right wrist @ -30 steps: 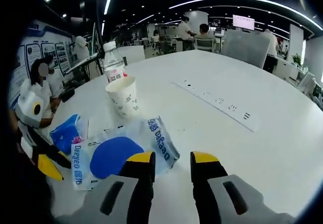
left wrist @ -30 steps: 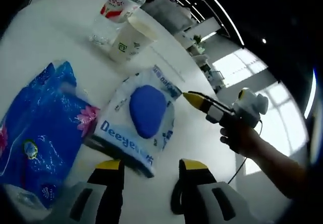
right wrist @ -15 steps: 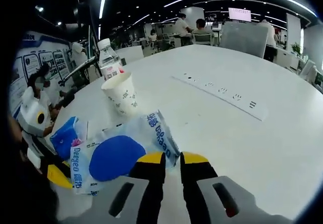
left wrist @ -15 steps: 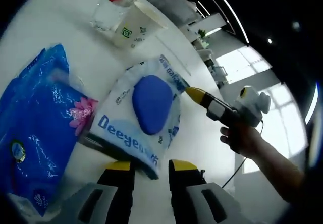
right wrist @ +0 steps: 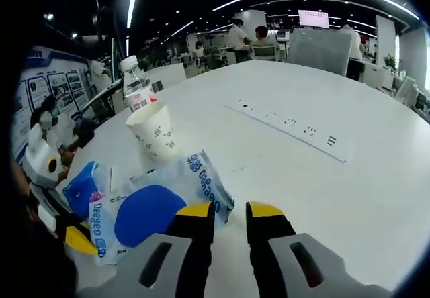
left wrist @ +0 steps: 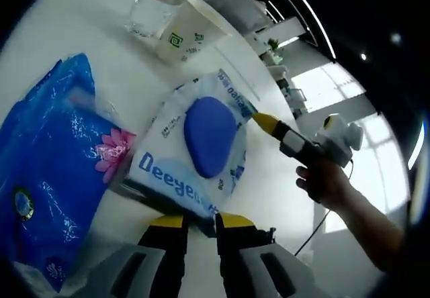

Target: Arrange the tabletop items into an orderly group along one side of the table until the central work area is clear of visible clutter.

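In the left gripper view, the left tongs are pinching the near edge of the Deeyeo wet-wipes pack, their yellow-tipped jaws drawn narrow around the pack's white rim. The pack is lying flat on the white table, its blue oval flap facing up. A blue plastic tissue pack with a pink flower print is touching the wipes pack on one side. Beyond them, a white paper cup is standing upright, just beside a clear water bottle with a red and white label. The right tongs, held in a person's hand, are reaching in and touching the wipes pack's far edge.

In the right gripper view, the right tongs are standing narrow, with a slim gap between the jaws, at the crinkled corner of the wipes pack; whether they are gripping it cannot be told. The paper cup and the bottle are standing behind the pack, toward the table's edge, and the blue tissue pack is lying beside it. A power strip is running across the middle of the table.
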Motion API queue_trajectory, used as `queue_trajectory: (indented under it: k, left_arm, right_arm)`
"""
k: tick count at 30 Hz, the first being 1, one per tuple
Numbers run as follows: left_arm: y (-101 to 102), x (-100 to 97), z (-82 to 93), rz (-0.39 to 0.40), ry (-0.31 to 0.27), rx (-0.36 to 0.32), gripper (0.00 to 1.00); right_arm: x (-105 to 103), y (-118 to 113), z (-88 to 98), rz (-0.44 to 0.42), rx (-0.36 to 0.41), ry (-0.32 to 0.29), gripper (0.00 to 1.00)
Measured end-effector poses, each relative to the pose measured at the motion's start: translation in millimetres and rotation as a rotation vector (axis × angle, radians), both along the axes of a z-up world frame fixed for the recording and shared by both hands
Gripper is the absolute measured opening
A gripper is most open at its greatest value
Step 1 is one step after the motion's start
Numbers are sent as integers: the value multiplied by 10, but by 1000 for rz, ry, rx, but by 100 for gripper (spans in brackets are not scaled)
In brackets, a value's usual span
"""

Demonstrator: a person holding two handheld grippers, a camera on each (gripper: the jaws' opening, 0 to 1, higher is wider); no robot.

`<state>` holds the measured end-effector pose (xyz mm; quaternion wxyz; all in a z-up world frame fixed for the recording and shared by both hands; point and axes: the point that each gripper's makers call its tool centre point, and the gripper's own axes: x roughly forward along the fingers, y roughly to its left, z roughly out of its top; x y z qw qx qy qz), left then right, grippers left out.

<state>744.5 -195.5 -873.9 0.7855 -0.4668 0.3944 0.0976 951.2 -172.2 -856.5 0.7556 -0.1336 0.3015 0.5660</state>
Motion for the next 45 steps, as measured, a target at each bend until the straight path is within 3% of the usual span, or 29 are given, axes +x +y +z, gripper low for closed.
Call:
queue_trajectory:
  k: [13, 19, 32, 45]
  left_arm:
    - [3, -3, -19, 15, 16, -25, 9]
    - [-3, 28, 25, 24, 2, -47, 1]
    - [-37, 116, 154, -11, -47, -78, 0]
    - [247, 232, 318, -94, -118, 110, 0]
  right_arm:
    - [-110, 74, -58, 55, 2, 46, 0]
    - [-114, 50, -27, 57, 4, 41, 0]
    - [-19, -200, 190, -21, 33, 4, 0]
    - [-28, -559, 546, -132, 88, -35, 0]
